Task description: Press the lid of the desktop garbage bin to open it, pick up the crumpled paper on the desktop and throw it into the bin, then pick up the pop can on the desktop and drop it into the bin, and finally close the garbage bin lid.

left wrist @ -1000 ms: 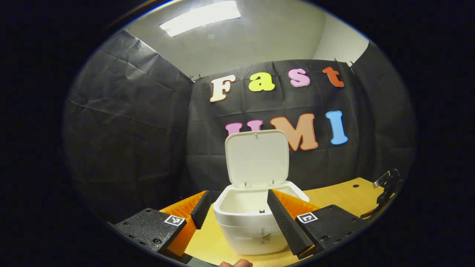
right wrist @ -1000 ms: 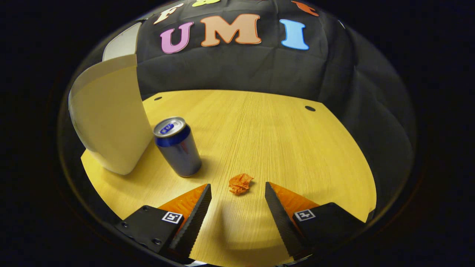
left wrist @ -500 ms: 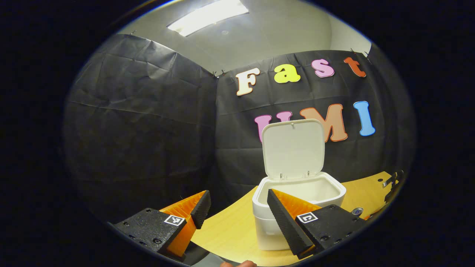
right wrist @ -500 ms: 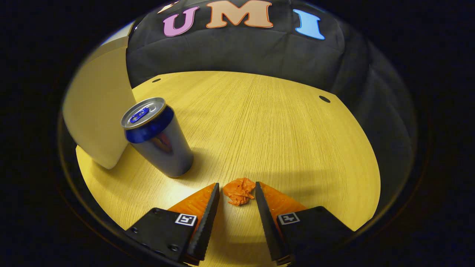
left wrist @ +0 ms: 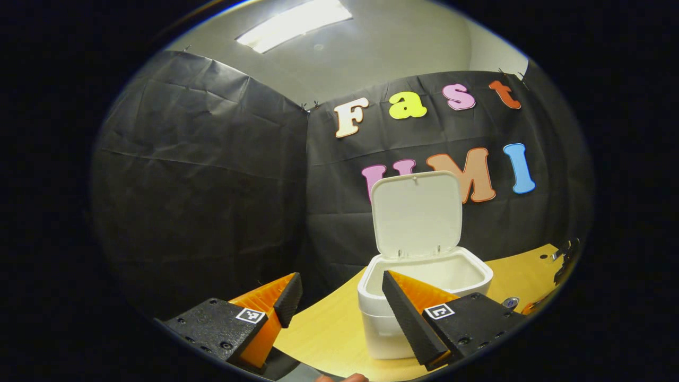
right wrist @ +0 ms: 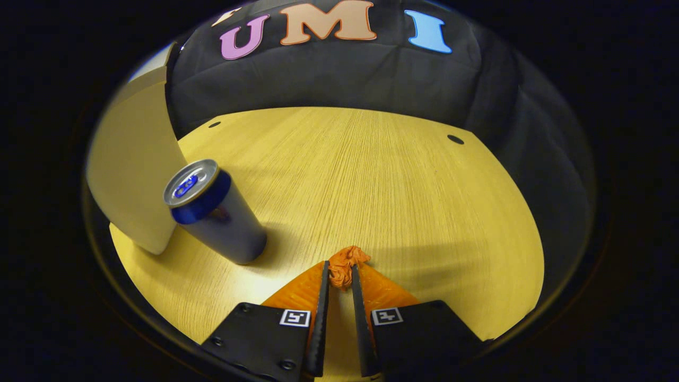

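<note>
The white desktop bin [left wrist: 419,302] stands on the wooden desktop with its lid [left wrist: 416,214] raised upright at the back. My left gripper [left wrist: 339,289] is open just in front of the bin and holds nothing. In the right gripper view my right gripper [right wrist: 339,273] is shut on the orange crumpled paper [right wrist: 346,263], low over the desktop [right wrist: 371,180]. The blue pop can [right wrist: 212,212] stands upright to the left of the paper, next to the bin's white side [right wrist: 132,170].
The black cloth walls close the desk at the back and on both sides. Two small dark holes [right wrist: 454,139] mark the desktop near its far edge. A fingertip [left wrist: 353,378] shows at the bottom of the left gripper view.
My right gripper came down around the orange paper and its fingers closed on it. My left gripper swung left, so the bin now sits right of centre in its view.
</note>
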### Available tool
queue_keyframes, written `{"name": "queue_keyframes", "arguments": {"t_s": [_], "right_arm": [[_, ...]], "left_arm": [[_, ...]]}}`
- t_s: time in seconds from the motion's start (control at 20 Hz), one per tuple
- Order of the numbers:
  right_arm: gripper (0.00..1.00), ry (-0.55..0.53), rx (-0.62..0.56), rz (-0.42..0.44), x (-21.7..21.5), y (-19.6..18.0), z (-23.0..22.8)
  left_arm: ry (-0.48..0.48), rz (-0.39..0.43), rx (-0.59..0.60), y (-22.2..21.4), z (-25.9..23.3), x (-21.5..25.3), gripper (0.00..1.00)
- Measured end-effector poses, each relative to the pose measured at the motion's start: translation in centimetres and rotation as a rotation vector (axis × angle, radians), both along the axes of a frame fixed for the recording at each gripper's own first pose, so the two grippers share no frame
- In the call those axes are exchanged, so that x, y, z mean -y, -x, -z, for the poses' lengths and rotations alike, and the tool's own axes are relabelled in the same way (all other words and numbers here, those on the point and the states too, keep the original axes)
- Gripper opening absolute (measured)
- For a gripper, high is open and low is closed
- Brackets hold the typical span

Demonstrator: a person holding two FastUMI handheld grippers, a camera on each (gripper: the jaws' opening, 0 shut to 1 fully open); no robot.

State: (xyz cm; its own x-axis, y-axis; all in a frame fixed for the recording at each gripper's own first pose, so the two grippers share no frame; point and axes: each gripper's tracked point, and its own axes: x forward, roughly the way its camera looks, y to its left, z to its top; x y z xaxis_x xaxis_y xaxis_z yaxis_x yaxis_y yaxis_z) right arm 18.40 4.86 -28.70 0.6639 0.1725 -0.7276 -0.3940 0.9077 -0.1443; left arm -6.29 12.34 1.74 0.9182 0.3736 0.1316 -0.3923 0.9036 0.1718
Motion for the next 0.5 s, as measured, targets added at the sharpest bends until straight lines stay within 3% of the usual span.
{"name": "queue_keyframes", "arguments": {"t_s": [0.2,0.5], "right_arm": [[0.28,-0.075,0.153,-0.096,-2.8,0.2,-9.5],[0.28,-0.249,0.427,-0.391,-10.0,6.3,-26.3]], "left_arm": [[-0.003,0.037,-0.004,-0.4,0.1,0.7,0.93],[0.043,0.1,-0.014,-0.6,0.7,1.5,0.93]]}}
